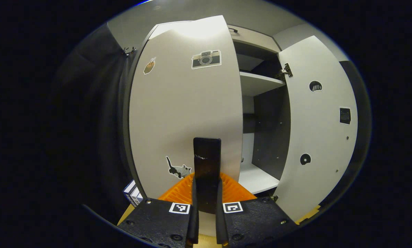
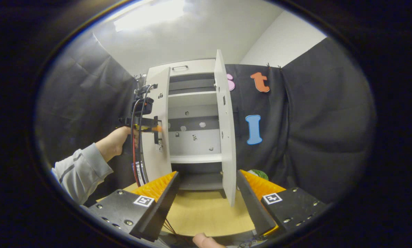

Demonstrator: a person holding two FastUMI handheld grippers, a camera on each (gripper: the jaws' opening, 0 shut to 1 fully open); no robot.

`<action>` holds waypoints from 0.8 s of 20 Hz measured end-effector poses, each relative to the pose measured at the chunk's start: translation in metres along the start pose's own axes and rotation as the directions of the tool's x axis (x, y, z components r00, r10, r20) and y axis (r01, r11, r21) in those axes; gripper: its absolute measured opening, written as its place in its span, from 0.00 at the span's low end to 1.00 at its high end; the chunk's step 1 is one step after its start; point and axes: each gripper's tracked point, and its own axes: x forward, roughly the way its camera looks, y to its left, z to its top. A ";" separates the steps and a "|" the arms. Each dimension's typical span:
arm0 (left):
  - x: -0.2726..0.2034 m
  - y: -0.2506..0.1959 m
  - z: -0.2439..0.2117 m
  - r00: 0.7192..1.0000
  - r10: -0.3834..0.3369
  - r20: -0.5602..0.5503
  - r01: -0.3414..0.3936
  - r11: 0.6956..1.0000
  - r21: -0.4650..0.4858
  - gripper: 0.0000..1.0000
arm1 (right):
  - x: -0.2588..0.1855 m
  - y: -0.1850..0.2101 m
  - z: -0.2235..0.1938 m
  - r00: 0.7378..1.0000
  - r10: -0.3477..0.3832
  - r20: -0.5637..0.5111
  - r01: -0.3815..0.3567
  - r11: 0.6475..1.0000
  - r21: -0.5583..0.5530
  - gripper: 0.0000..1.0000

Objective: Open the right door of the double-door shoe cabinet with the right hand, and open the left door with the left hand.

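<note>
**Standing open: both cabinet doors swung wide**

Gripping the handle (image 1: 207, 162) of the left door (image 1: 181, 113), the left gripper (image 1: 207, 206) has its fingers (image 1: 194, 213) clenched on the dark vertical bar, as the left gripper view shows from close up. That door carries stickers of a camera (image 1: 206, 59) and a cat (image 1: 177, 168) on its outer face. To its right the cabinet (image 1: 261, 82) lies open, with pale shelves and a dark side wall inside, and the right door (image 1: 318, 127) stands swung well outward on its hinge (image 1: 284, 72).

In the right gripper view, the right gripper (image 2: 206, 193) hangs back from the cabinet (image 2: 193, 113) over the wooden tabletop (image 2: 206, 210), its fingers (image 2: 250, 199) spread wide and holding nothing. Beyond them, the right door (image 2: 225, 127) stands edge-on, open toward the camera, and the left door (image 2: 157, 134) is open as well. The left gripper (image 2: 156, 129) sits at the left door's handle, held by a hand (image 2: 116, 141) with a grey sleeve (image 2: 78, 172). Cables run down from that gripper beside the door. The cabinet stands on the tabletop against the black cloth wall (image 2: 312, 131), its shelves bare. A green object (image 2: 257, 173) peeks out just behind the right door's lower edge.
</note>
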 end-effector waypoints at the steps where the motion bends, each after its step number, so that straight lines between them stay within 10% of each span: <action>1: -0.006 0.003 0.000 1.000 0.003 -0.001 -0.003 1.000 -0.003 0.20 | -0.002 0.002 -0.001 1.000 0.002 0.000 -0.002 1.000 0.000 0.99; 16: -0.055 0.047 -0.003 0.999 0.029 -0.018 -0.030 1.000 -0.009 0.15 | -0.021 0.035 -0.008 0.999 0.042 -0.021 -0.041 0.999 0.030 0.98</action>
